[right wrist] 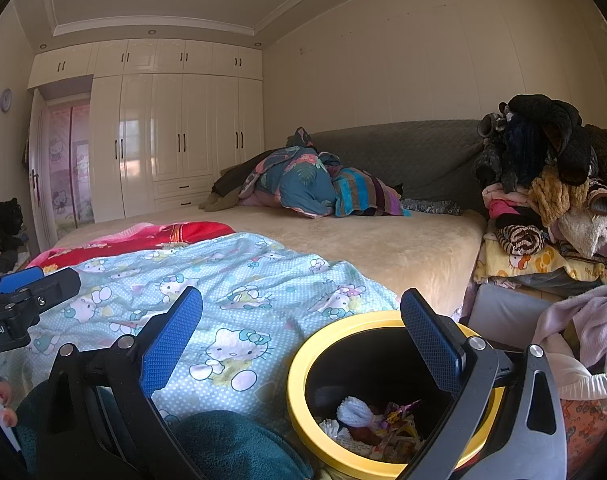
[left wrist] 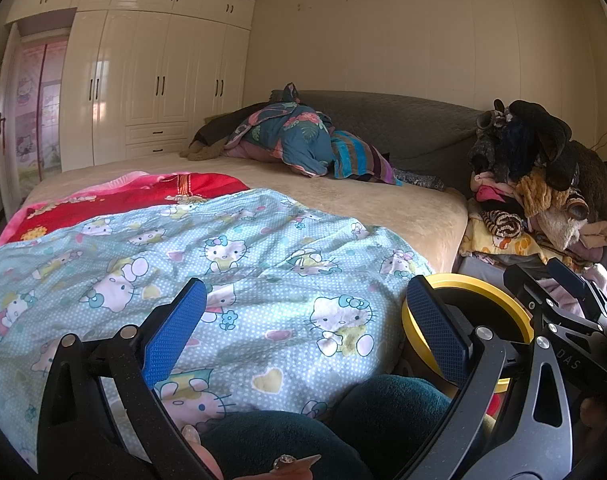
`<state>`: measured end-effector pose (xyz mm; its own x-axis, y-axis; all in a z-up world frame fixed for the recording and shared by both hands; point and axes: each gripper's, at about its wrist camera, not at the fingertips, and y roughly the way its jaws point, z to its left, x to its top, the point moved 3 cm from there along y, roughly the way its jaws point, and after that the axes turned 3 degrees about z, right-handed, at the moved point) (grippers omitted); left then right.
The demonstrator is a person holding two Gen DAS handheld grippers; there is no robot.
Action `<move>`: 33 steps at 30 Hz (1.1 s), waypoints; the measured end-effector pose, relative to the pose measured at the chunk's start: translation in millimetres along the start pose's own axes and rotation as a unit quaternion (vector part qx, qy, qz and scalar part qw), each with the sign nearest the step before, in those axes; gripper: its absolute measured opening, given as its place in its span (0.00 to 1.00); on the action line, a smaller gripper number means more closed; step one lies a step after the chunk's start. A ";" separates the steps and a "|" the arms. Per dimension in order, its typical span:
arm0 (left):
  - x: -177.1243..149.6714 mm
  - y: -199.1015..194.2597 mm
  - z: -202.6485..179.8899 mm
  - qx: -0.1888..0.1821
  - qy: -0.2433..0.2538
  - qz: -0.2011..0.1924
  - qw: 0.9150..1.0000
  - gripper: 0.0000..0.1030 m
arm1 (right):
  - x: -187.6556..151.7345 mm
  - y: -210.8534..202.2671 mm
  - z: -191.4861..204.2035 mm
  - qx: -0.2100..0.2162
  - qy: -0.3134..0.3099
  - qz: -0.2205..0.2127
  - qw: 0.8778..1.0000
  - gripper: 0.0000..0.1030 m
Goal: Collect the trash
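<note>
A yellow-rimmed black trash bin (right wrist: 303,354) stands beside the bed at my lower right; it holds wrappers and white paper (right wrist: 355,410). Its rim also shows in the left wrist view (left wrist: 471,280). My right gripper (right wrist: 301,320) is open and empty, its right finger over the bin's mouth. My left gripper (left wrist: 307,312) is open and empty above the Hello Kitty quilt (left wrist: 223,256), left of the bin. The right gripper also shows at the right edge of the left wrist view (left wrist: 563,300), and the left gripper at the left edge of the right wrist view (right wrist: 27,292).
The quilt (right wrist: 243,280) and a red blanket (right wrist: 143,236) lie on the beige bed (right wrist: 363,240). Crumpled bedding (right wrist: 303,184) is at the headboard. A pile of clothes (right wrist: 543,188) stands right of the bin. White wardrobes (right wrist: 175,132) line the far wall. My teal-clad knees (left wrist: 363,420) are below.
</note>
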<state>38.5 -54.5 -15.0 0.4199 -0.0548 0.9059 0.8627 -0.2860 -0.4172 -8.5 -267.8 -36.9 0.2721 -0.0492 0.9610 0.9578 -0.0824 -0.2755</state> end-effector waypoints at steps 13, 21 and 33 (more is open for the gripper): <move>-0.4 0.4 1.8 0.003 -0.005 0.002 1.000 0.90 | -3.7 -0.8 1.5 0.000 0.001 0.002 1.000 0.94; 1.8 -0.6 15.5 0.021 -0.029 0.007 0.999 0.90 | -5.4 6.8 14.6 0.021 -0.019 0.018 0.999 0.94; -17.7 -24.6 202.3 0.247 -0.186 0.043 0.950 0.90 | 27.5 68.6 202.8 0.213 -0.045 0.136 0.967 0.94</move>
<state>66.9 147.1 -35.5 0.4862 0.3097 0.8171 0.8093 0.1931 -0.5547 83.5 -72.9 -24.3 0.5088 0.0767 0.8575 0.7955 0.3388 -0.5023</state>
